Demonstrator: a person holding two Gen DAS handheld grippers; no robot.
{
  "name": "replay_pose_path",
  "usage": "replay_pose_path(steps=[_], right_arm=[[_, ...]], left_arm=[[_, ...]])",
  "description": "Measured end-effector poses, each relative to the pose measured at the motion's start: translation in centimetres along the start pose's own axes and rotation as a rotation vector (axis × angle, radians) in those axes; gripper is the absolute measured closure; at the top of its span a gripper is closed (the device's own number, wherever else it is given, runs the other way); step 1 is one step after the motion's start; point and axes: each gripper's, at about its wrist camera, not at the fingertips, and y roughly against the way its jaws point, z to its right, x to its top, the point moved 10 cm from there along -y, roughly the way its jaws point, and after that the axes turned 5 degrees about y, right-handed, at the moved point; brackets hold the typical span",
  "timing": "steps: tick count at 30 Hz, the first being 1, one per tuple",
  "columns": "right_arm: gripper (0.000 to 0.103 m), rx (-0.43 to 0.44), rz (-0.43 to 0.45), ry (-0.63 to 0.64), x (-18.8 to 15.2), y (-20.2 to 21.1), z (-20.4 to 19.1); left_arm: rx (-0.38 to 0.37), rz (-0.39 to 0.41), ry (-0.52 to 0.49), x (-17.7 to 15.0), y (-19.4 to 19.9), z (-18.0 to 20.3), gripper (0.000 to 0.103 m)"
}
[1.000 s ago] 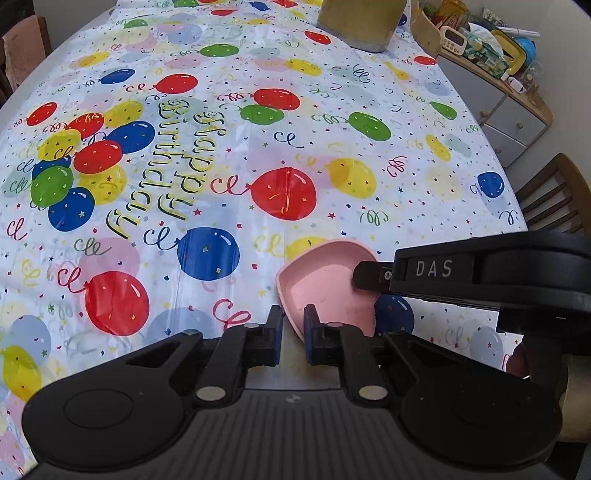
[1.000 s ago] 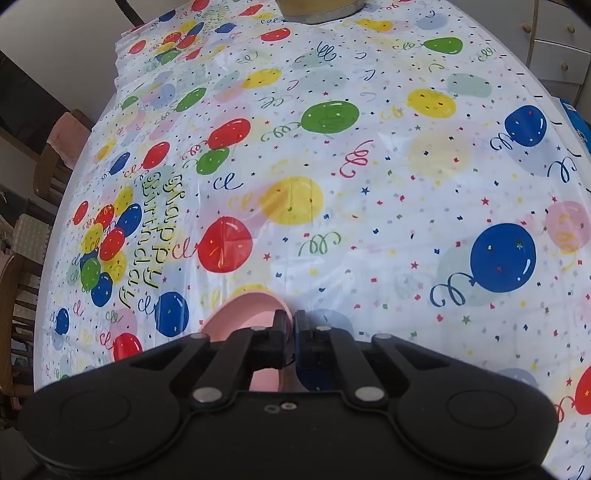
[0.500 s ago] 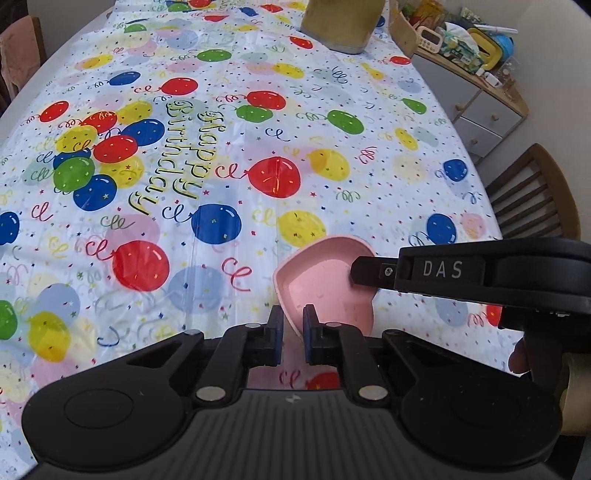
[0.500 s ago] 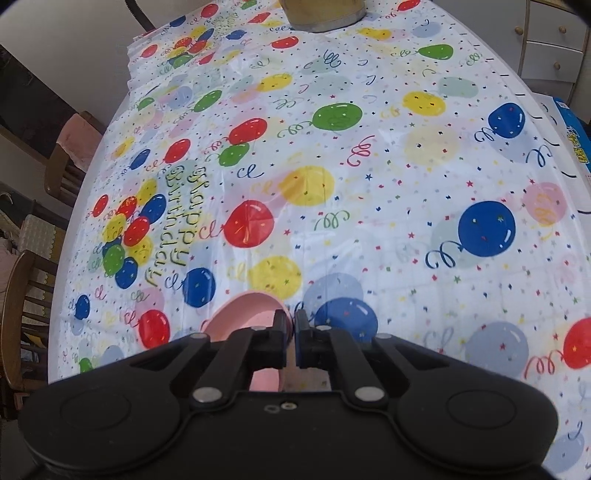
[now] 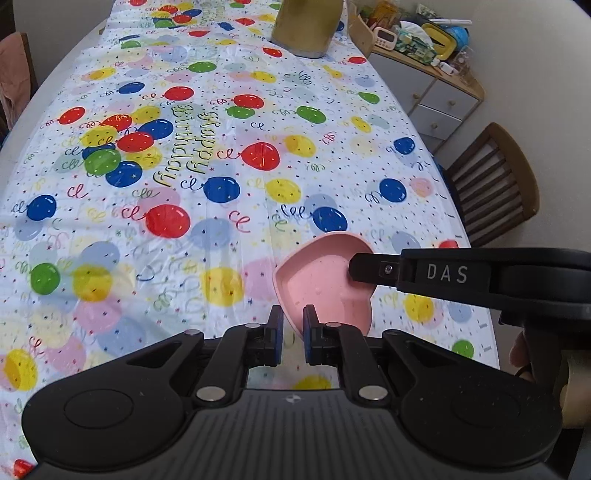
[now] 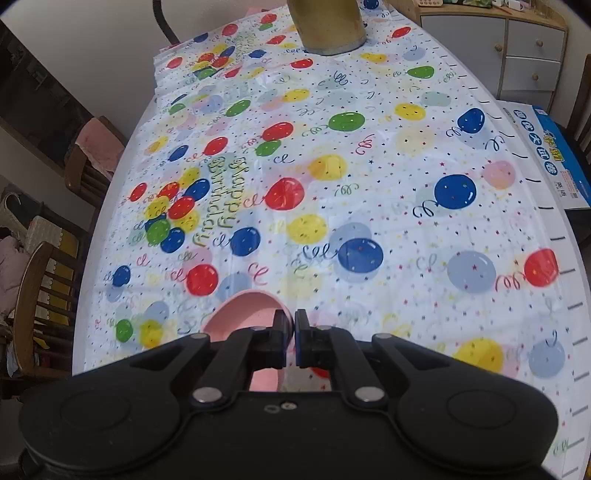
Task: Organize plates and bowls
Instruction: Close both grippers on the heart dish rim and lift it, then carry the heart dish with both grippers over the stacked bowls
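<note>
The bowl [image 5: 321, 284] hangs above the table's [image 5: 236, 110] near end — a jar [image 5: 304, 26] stands far behind.

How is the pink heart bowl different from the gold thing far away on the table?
The pink heart bowl is held up between the left gripper and the right gripper, while the gold thing stands on the balloon tablecloth. The bowl is shallow and heart-shaped; the gold thing is tall and rounded. The bowl is close; the gold thing sits at the far end.

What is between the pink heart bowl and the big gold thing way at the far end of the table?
Only bare balloon tablecloth lies between the pink heart bowl and the gold thing; the left wrist view shows the whole stretch.
</note>
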Motion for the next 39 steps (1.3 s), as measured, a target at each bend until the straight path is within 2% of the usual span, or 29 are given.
replay_pose_path(steps=[10, 21, 31, 39], right_arm=[[0.1, -0.001, 0.037, -0.01, -4.9, 4.4, -4.6], [0.1, 0.017, 0.06, -0.014, -9.9, 7.2, -10.4], [0.1, 0.046, 0.043, 0.003, -14.1, 7.4, -15.4], [0.1, 0.068, 0.007, 0.003, -17.4, 6.3, -18.3]], left_arm=[[-0.009, 0.002, -0.039, -4.4, 5.9, -2.6, 0.093], [-0.016, 0.003, -0.068, -8.7, 11.2, -7.0, 0.093], [0.012, -0.016, -0.069, -12.1, 13.8, -11.3, 0.093], [0.043, -0.061, -0.061, -15.0, 14.1, -14.5, 0.093]])
